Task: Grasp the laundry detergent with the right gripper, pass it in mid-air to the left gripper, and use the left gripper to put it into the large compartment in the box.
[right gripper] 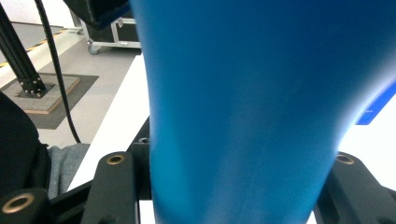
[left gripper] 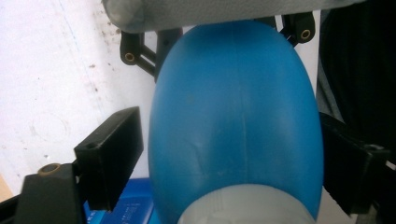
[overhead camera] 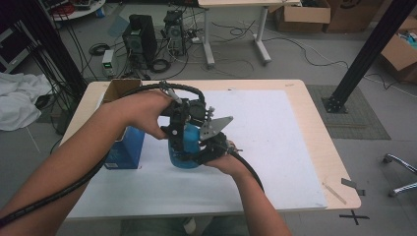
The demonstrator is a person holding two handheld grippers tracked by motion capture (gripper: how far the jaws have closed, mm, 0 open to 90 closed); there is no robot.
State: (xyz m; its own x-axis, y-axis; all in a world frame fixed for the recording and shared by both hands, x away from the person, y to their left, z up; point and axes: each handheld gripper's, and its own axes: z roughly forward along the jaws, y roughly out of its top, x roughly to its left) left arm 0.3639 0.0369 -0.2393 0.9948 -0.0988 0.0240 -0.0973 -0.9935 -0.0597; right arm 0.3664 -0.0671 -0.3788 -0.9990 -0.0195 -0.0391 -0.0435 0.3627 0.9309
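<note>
We are gripping the blue bottle (overhead camera: 178, 151) — left gripper (left gripper: 233, 154) and right gripper (right gripper: 233, 186) jaws both clamping it — beside an open box (overhead camera: 120, 88).

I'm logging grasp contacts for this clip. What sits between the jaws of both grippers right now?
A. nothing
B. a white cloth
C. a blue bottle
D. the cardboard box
C: the blue bottle fills the gap between the left gripper's jaws, and its blue body also stands between the right gripper's jaws.
</note>
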